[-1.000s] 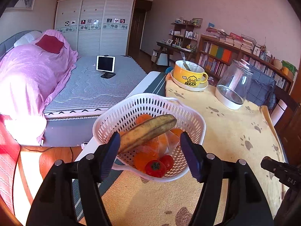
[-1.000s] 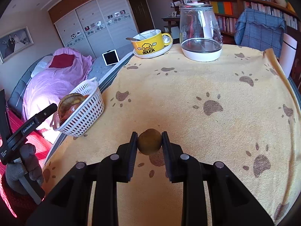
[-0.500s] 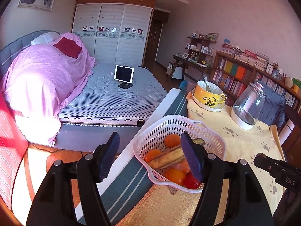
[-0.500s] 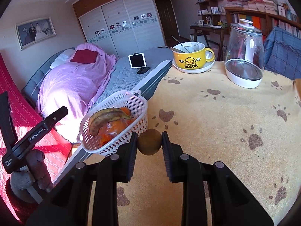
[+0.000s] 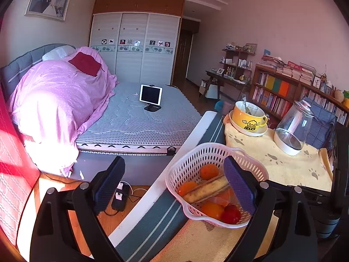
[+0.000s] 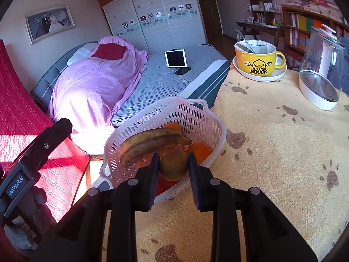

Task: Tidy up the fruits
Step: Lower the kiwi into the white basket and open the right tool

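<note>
A white plastic basket (image 6: 196, 118) stands at the left edge of the table on a yellow paw-print cloth (image 6: 272, 142). It holds a brown-spotted banana (image 6: 150, 144), oranges (image 6: 199, 150) and a red tomato (image 5: 231, 216). My right gripper (image 6: 173, 166) is shut on a brownish-green kiwi (image 6: 173, 163) and hovers over the basket's near rim. In the left wrist view the basket (image 5: 196, 159) sits at the right. My left gripper (image 5: 172, 185) is open and empty, back from the basket and over the floor beside the table.
A yellow duck mug on a saucer (image 6: 259, 63) and a clear glass jar (image 6: 320, 72) stand at the table's far side. A bed with a pink cover (image 5: 61, 100) and a tablet (image 5: 150, 95) lies to the left. Bookshelves (image 5: 283, 91) line the right wall.
My right gripper has carried the kiwi leftwards from the middle of the cloth to above the basket. My left gripper has drawn back and to the left, away from the basket.
</note>
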Demonstrator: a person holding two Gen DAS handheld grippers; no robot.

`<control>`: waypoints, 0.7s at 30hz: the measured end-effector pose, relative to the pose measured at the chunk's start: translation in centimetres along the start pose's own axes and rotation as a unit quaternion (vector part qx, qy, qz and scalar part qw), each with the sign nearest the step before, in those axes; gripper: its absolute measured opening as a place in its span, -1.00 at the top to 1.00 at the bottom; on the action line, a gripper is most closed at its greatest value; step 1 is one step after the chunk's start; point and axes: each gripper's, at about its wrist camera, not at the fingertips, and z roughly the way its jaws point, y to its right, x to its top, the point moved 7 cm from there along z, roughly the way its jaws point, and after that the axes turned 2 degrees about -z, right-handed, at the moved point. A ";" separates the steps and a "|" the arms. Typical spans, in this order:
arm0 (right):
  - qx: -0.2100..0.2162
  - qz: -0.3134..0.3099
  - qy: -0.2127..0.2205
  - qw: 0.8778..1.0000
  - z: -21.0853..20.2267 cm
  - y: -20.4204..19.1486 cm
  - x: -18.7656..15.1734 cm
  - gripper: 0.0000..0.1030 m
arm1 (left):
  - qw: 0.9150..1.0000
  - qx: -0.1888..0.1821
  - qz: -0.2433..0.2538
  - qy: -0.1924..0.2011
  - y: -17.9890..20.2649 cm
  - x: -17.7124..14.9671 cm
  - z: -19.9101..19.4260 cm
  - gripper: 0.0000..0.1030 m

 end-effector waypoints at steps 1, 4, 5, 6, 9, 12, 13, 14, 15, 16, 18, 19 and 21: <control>0.001 0.000 -0.001 1.000 0.2 0.0 0.0 0.47 | 1.000 0.002 -0.003 0.000 -0.2 0.0 0.0 -0.85; -0.003 0.000 -0.001 1.000 0.1 -0.1 -0.1 0.46 | 1.000 0.008 -0.011 -0.001 -0.7 0.1 0.2 -0.88; -0.003 0.002 0.000 1.000 0.0 -0.1 -0.1 0.44 | 1.000 0.010 -0.012 -0.002 -0.8 0.1 0.2 -0.88; -0.004 0.004 0.001 1.000 -0.1 0.2 -0.1 0.36 | 1.000 0.011 -0.013 -0.002 -0.9 0.1 0.3 -0.88; -0.007 0.012 0.010 1.000 -0.8 0.6 -0.3 0.18 | 1.000 0.010 -0.011 -0.003 -0.7 0.0 0.3 -0.88; -0.014 0.012 0.015 1.000 -1.5 0.9 -0.7 0.11 | 1.000 0.011 0.008 0.002 0.0 -0.1 0.1 -0.89; -0.017 0.011 0.017 1.000 -1.7 1.0 -0.8 -0.01 | 1.000 0.011 0.018 0.004 0.3 -0.1 0.0 -0.90; -0.021 0.010 0.019 1.000 -1.9 1.1 -1.0 -0.09 | 0.999 0.013 0.028 0.008 0.6 -0.1 0.0 -0.92; -0.025 0.009 0.021 0.999 -2.1 1.2 -1.3 -0.26 | 0.999 0.017 0.036 0.012 0.8 -0.1 -0.1 -0.93; -0.028 0.008 0.023 0.999 -2.3 1.3 -1.5 -0.43 | 0.999 0.020 0.043 0.016 1.0 -0.1 -0.2 -0.94; -0.034 0.006 0.022 0.999 -2.5 1.4 -1.9 -0.54 | 0.998 0.021 0.057 0.020 1.4 -0.1 -0.4 -0.94; -0.036 0.003 0.020 0.999 -2.6 1.4 -2.1 -0.56 | 0.998 0.020 0.063 0.021 1.5 -0.1 -0.4 -0.94; -0.042 0.002 0.016 0.999 -2.7 1.5 -2.5 -0.59 | 0.997 0.022 0.075 0.025 1.7 0.0 -0.6 -0.94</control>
